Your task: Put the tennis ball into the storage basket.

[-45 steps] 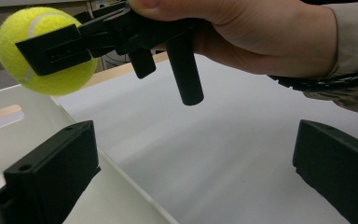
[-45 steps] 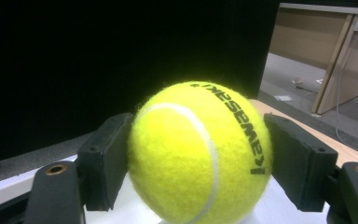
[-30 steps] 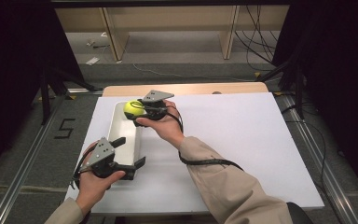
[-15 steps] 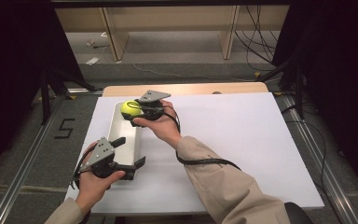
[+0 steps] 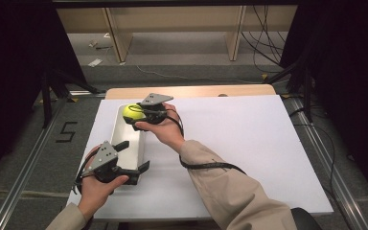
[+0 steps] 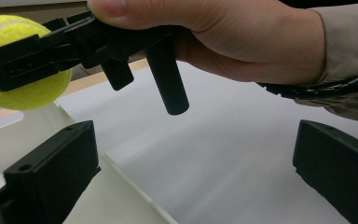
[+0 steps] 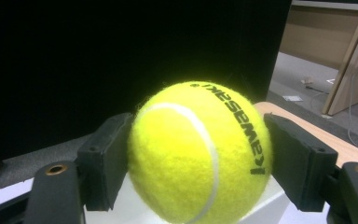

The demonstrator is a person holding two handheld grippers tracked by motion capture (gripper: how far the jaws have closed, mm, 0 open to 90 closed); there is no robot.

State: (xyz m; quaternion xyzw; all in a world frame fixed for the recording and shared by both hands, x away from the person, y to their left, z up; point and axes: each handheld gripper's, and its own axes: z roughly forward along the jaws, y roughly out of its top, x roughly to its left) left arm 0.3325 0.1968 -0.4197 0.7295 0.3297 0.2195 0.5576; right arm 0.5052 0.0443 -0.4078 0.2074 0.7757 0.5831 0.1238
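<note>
**Yellow ball held over the far end of the tray**

Yellow felt fills the right gripper view: the tennis ball (image 7: 199, 154) sits squarely between the two black jaws, each pad pressed against a side of it, so the right gripper (image 5: 135, 115) is pinching the ball. In the high view the ball (image 5: 130, 111) hangs above the far end of the long white tray (image 5: 133, 143), which lies lengthwise on the white board (image 5: 249, 148) covering the table. From the left gripper view the ball (image 6: 21, 79) shows raised above the tray's rim (image 6: 116, 168), not resting in it.

The left gripper (image 5: 124, 155) sits at the near end of the tray with its jaws spread wide and nothing between them; one jaw appears to lie over the tray's inside and the other outside its right wall (whether either actually touches the wall I cannot tell).

Judging from this, the step in hand is the carry: the ball is gripped and poised over the tray, neither set down nor released. If it is being placed, the next move calls for lowering the right gripper until the ball meets the tray floor, then parting the jaws gently, since a ball rolls freely along a smooth, narrow channel. The left gripper looks placed to steady the tray meanwhile.
</note>
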